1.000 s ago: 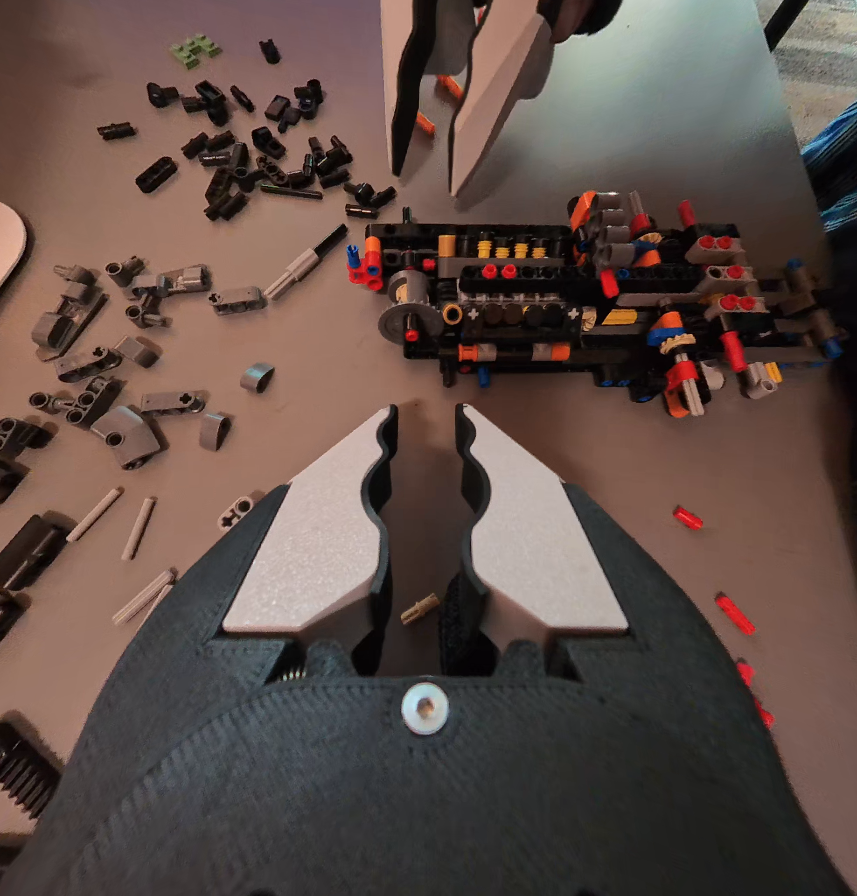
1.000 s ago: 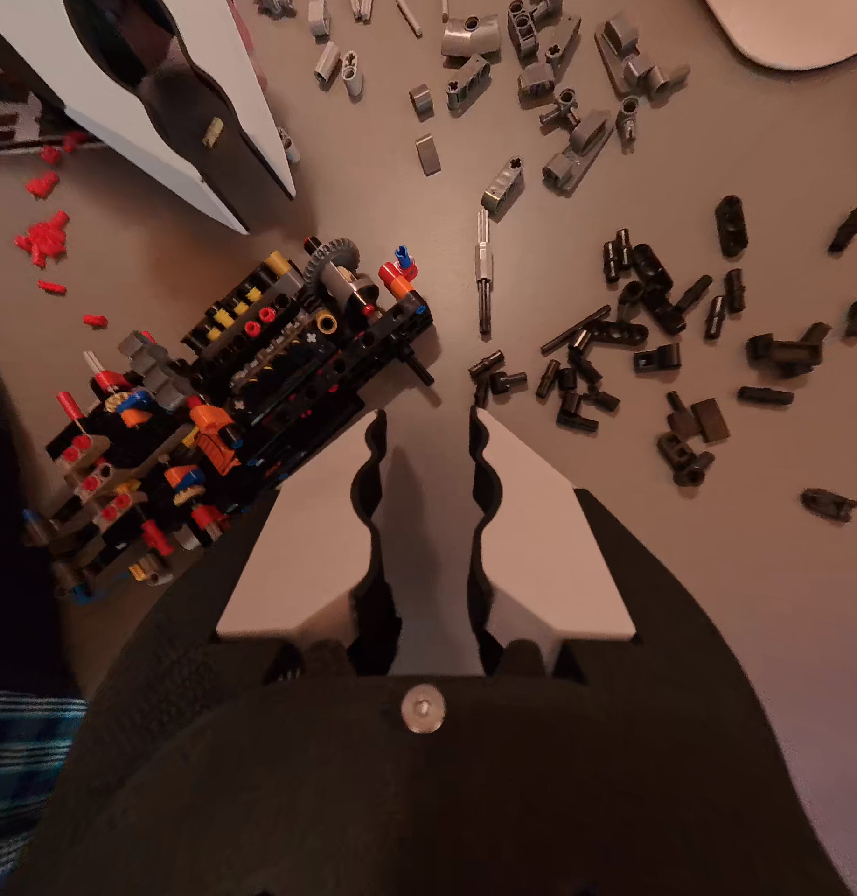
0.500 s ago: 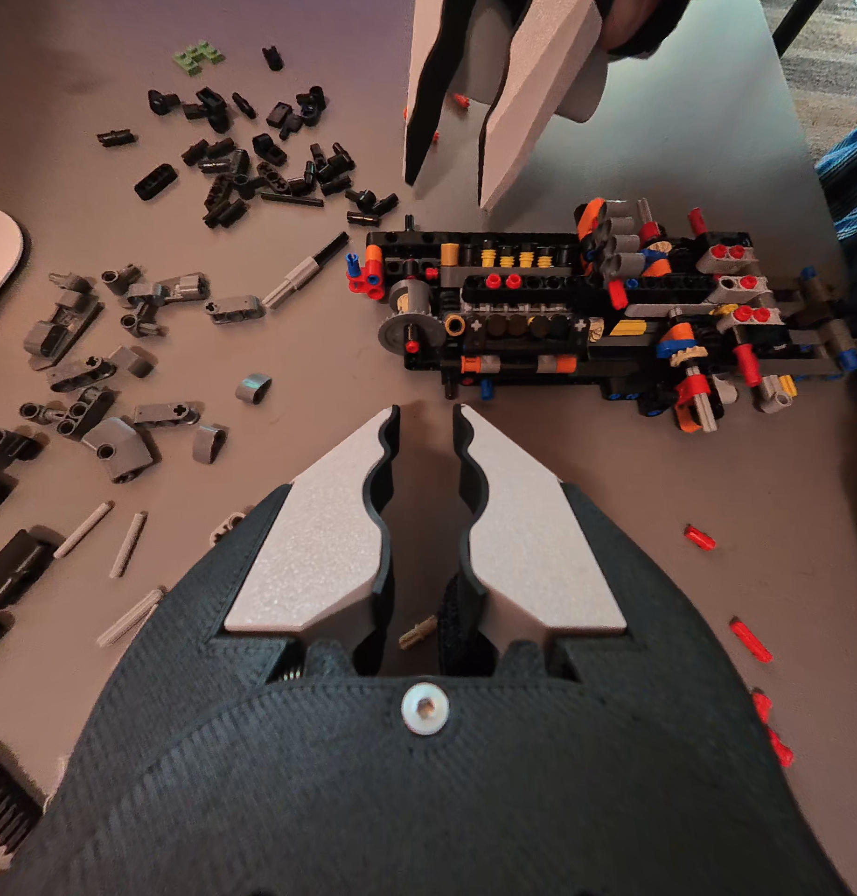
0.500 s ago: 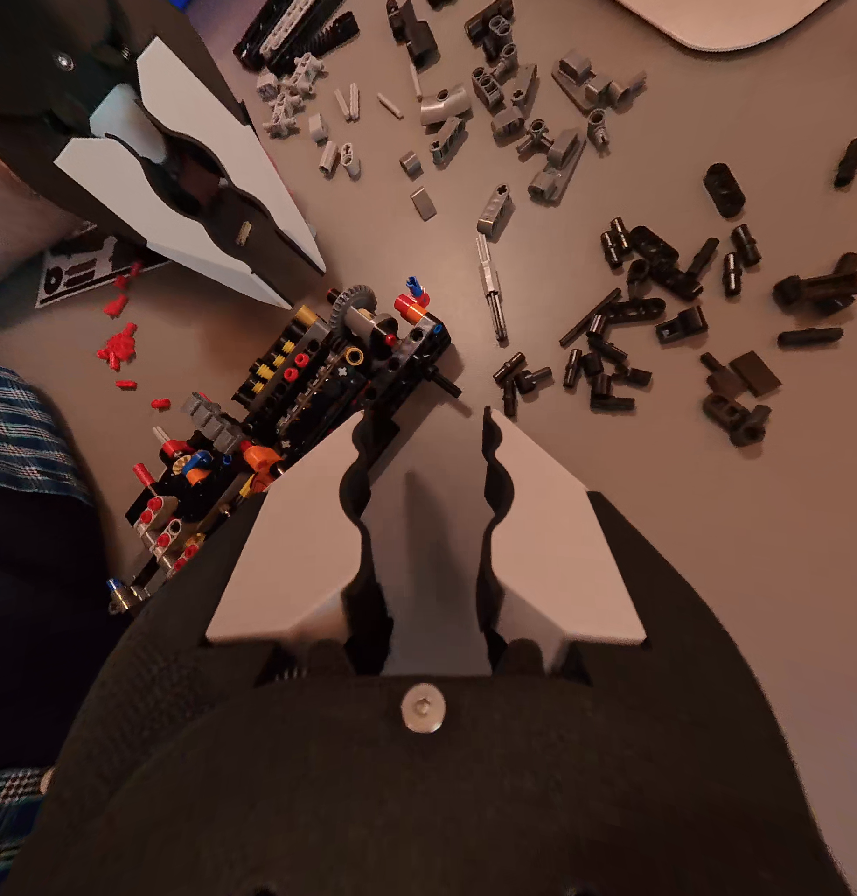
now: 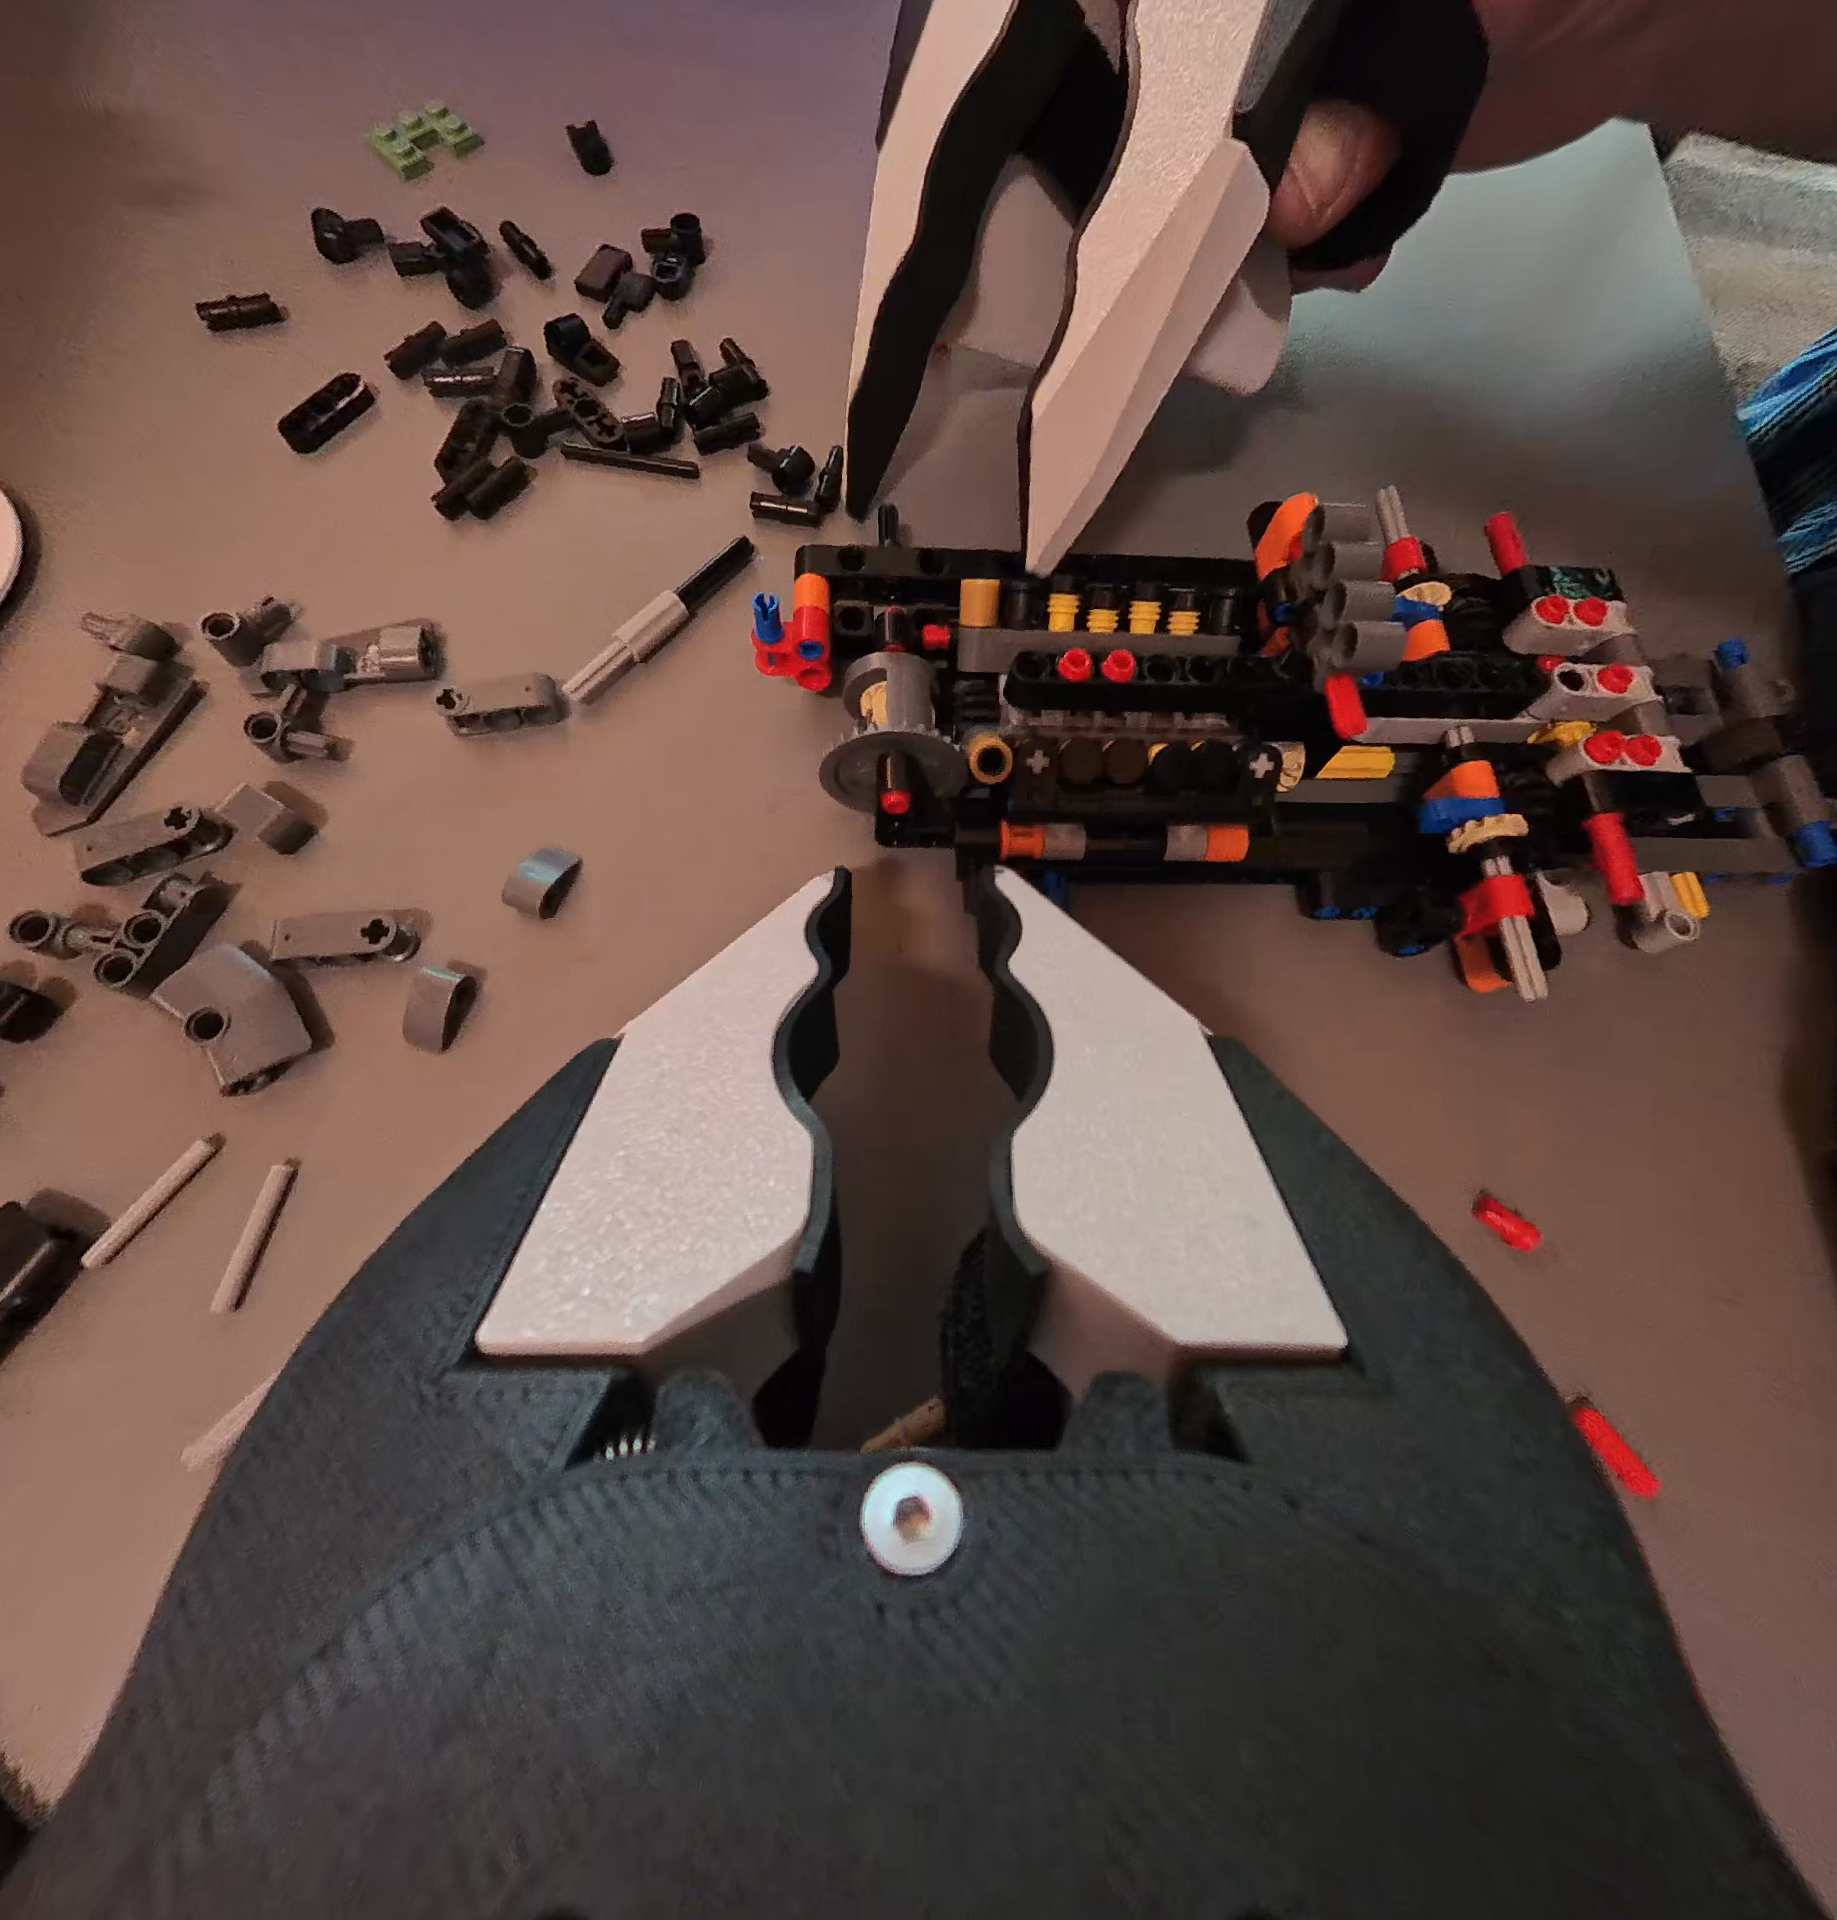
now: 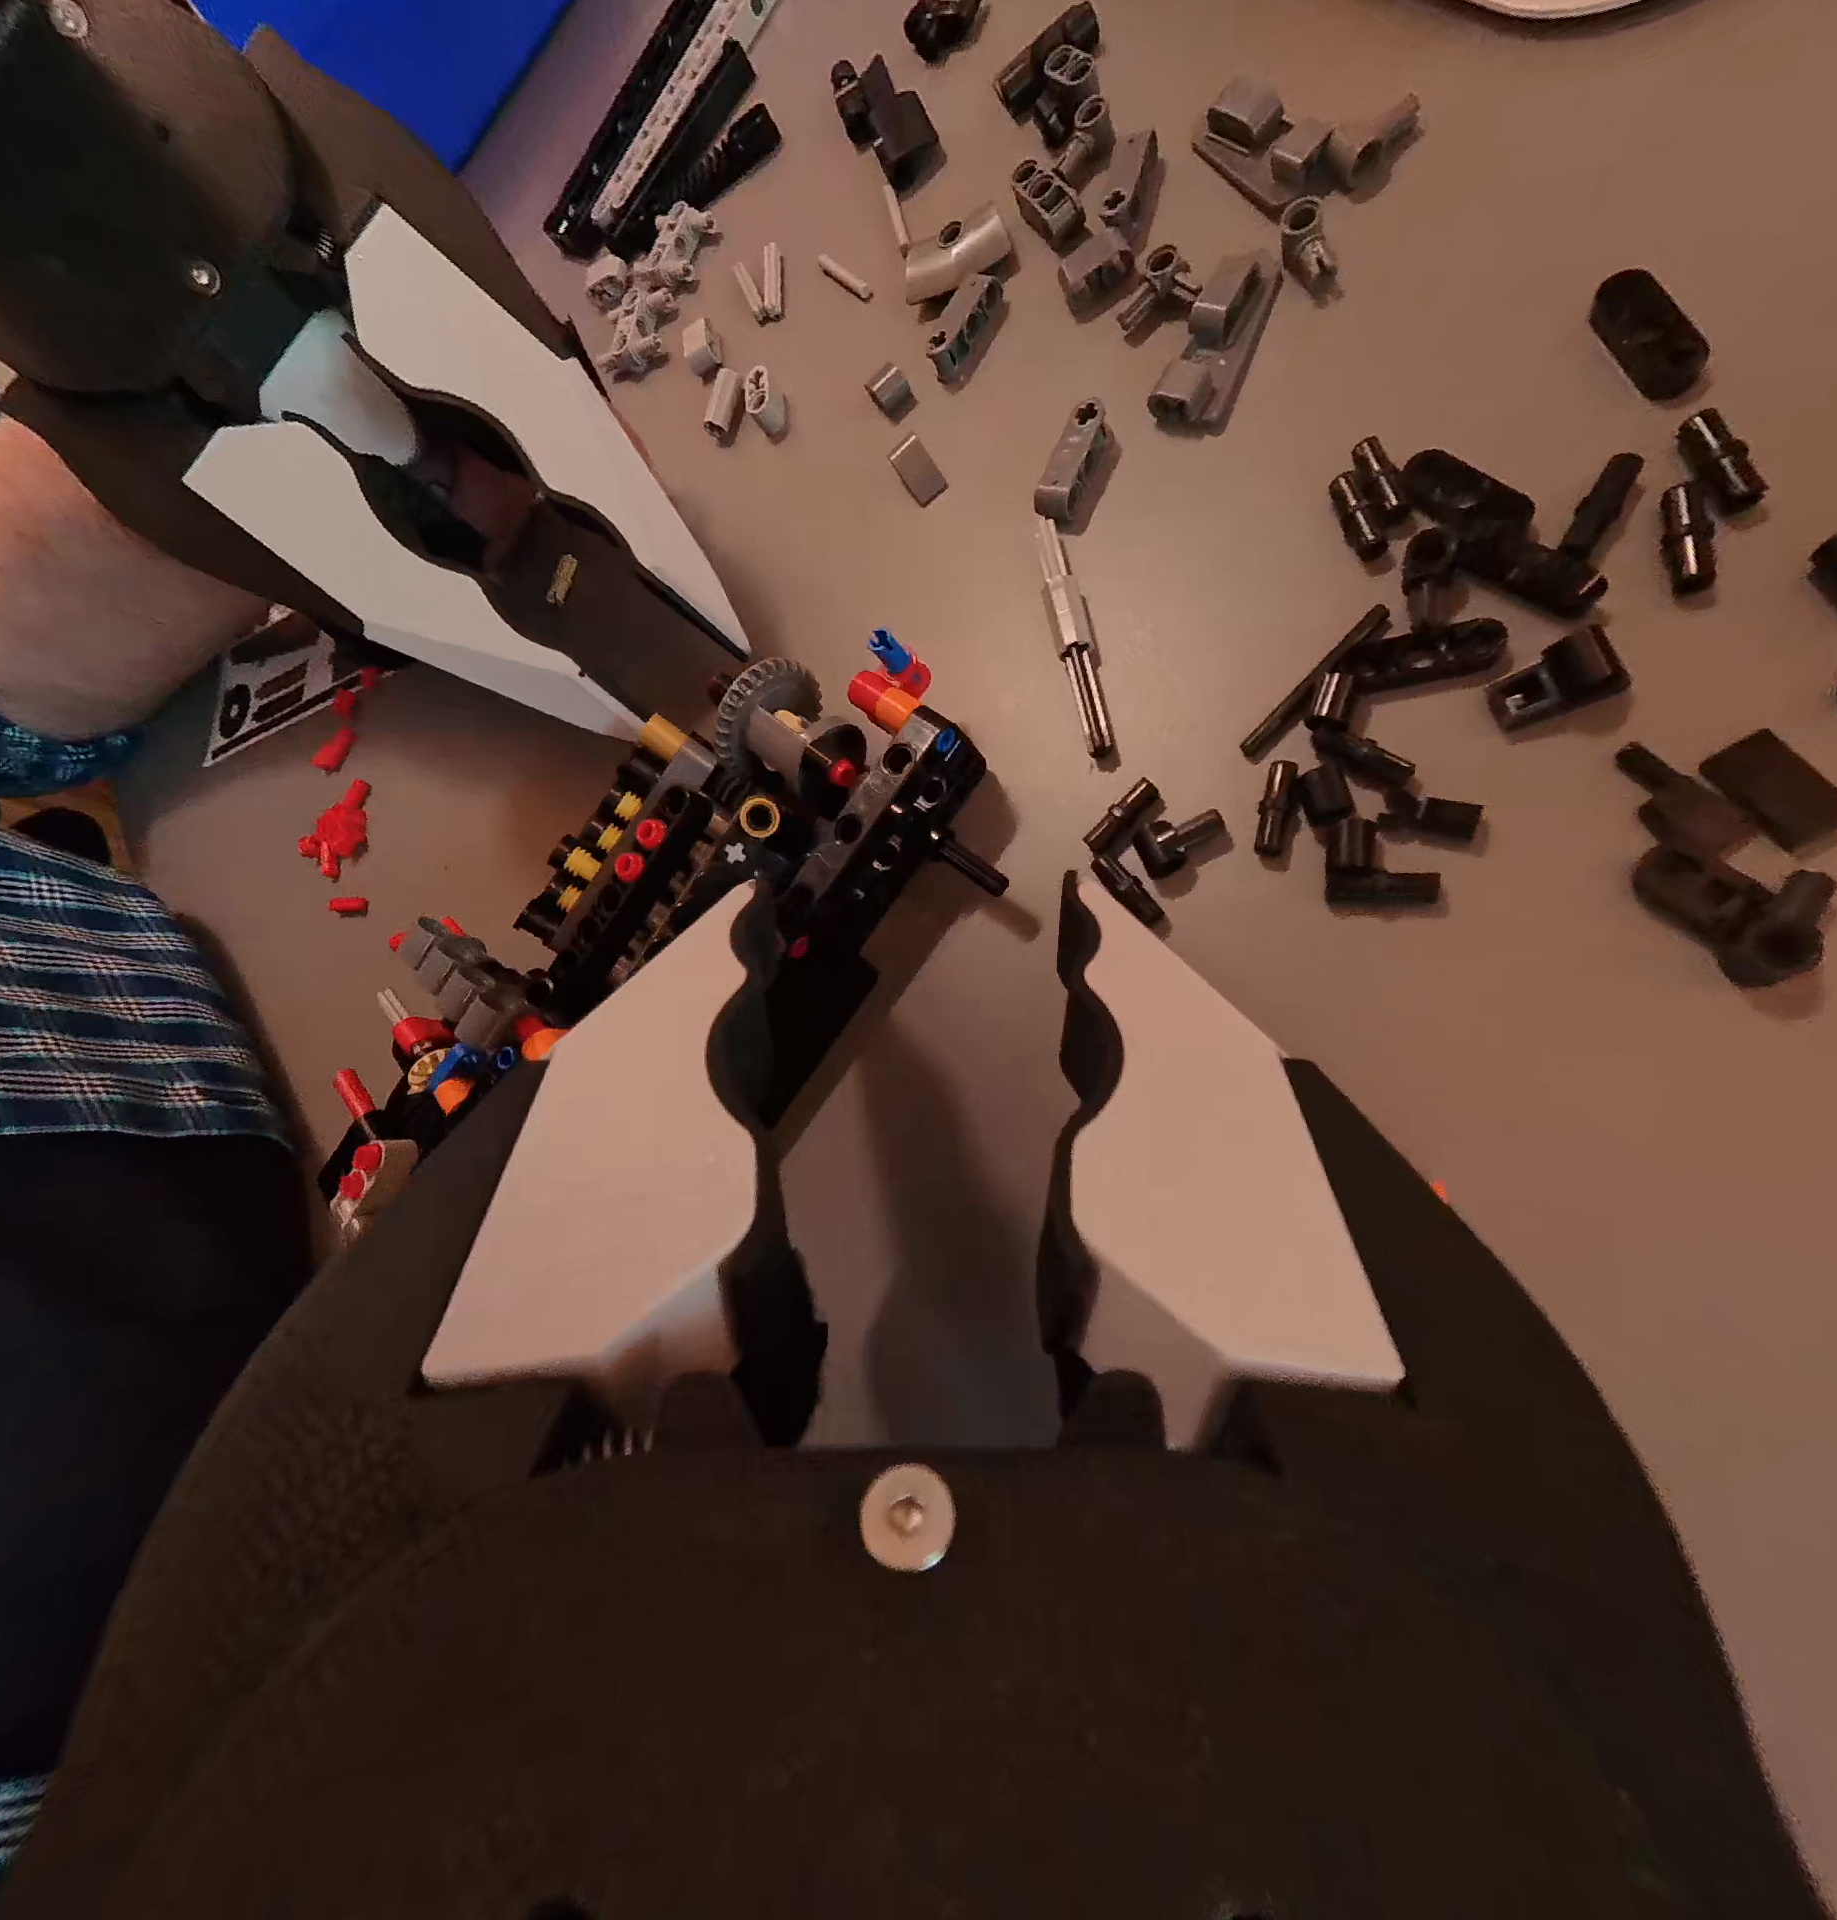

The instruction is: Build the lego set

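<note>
My left gripper (image 5: 914, 894) hangs empty with its jaws a little apart, tips just short of the near side of the half-built Technic chassis (image 5: 1257, 727); a small tan pin (image 5: 909, 1429) sits lodged deep in its throat; my right gripper (image 6: 903, 904) is spread wider, also empty, its left finger over the chassis's far black beam (image 6: 872, 821) and the gap open beside the protruding black axle (image 6: 971, 868). The chassis lies flat on the brown table (image 5: 1257, 1091), lengthwise along the edge nearest me, gear wheel (image 5: 888, 769) at one end; loose black connectors (image 5: 540, 364) and grey liftarms (image 5: 218, 831) lie scattered beyond it, red pins (image 5: 1506, 1231) near my side. I judge it light and rigid, but its small pins and axles could pop off; I would take it by the long black beams, not the bristling coloured end.
</note>
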The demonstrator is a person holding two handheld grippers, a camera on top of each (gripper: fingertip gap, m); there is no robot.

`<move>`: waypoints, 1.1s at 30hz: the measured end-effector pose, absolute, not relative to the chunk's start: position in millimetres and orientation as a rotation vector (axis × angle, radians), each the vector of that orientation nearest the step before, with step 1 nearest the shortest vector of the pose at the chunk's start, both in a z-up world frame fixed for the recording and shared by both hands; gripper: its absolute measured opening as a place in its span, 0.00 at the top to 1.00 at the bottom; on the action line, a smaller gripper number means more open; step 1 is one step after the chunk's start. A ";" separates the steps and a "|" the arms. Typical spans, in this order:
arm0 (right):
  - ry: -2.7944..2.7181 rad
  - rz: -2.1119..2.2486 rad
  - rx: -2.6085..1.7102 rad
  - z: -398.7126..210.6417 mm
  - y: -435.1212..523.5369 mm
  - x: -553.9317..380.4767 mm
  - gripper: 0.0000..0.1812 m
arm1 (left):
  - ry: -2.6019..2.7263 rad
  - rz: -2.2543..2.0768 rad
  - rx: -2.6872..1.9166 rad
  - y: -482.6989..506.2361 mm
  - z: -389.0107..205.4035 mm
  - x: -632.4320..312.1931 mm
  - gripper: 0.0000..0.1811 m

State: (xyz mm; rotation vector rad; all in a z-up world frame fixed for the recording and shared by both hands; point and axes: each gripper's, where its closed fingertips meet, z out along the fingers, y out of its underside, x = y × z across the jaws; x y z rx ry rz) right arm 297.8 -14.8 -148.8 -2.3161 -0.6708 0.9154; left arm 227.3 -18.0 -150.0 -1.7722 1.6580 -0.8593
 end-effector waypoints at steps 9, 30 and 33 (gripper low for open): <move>-0.674 0.969 -2.297 -149.0 -14.9 297.1 0.76 | 1.661 -0.881 -1.722 -20.6 -144.9 234.8 0.88; -0.617 0.900 -2.317 -140.2 -38.3 316.5 0.74 | 1.711 -0.812 -1.707 -13.9 -146.9 222.3 0.84; -0.617 0.903 -2.314 -137.4 -42.1 313.3 0.74 | 1.712 -0.785 -1.718 -8.6 -148.8 218.3 0.83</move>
